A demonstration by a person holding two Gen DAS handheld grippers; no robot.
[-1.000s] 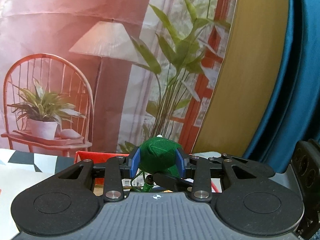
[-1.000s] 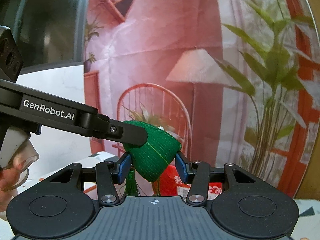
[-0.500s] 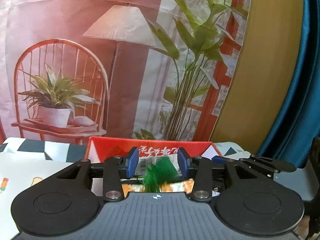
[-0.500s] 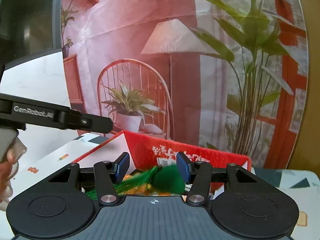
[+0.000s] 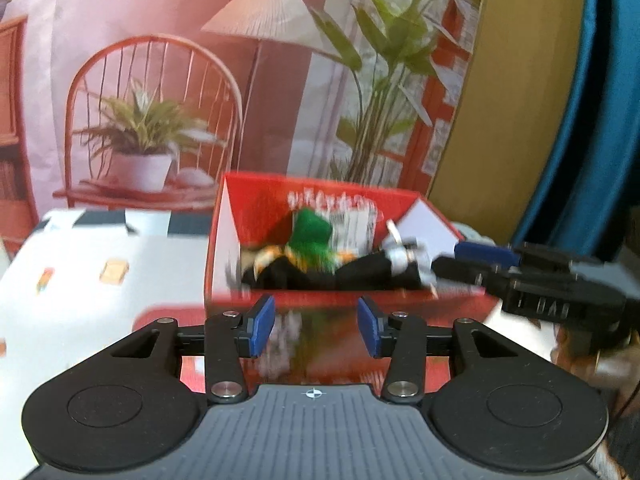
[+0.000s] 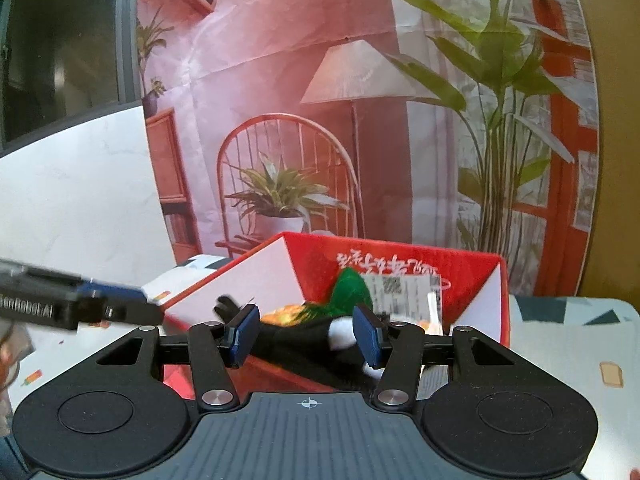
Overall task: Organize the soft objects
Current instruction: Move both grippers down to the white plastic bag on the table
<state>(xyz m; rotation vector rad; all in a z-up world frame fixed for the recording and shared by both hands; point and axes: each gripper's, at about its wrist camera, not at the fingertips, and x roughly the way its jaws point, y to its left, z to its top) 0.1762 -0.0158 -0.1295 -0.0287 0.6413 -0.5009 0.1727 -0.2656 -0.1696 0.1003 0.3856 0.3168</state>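
A green knitted soft item [image 5: 310, 236] [image 6: 352, 290] lies in the open red box [image 5: 224, 240] [image 6: 400, 256], on top of a black and white plush toy [image 5: 360, 270] [image 6: 296, 340] and something orange [image 6: 284, 314]. My left gripper [image 5: 316, 326] hangs in front of the box's near wall, open, with nothing between its blue pads. My right gripper [image 6: 306, 334] is open too, over the near right corner of the box; the black toy shows past its pads, down in the box. Each gripper's fingers [image 5: 486, 253] [image 6: 116, 294] reach into the other's view.
The box stands on a white patterned tablecloth [image 5: 100, 264] [image 6: 580, 340]. Close behind it hangs a printed backdrop [image 5: 160, 80] showing a chair, a lamp and plants. A blue curtain [image 5: 592, 140] hangs at the right, and a hand [image 5: 600, 360] holds the right gripper.
A second ago both grippers held the green item in the air. They let it go, and it now lies in the box. Both grippers have pulled back and tipped downward.
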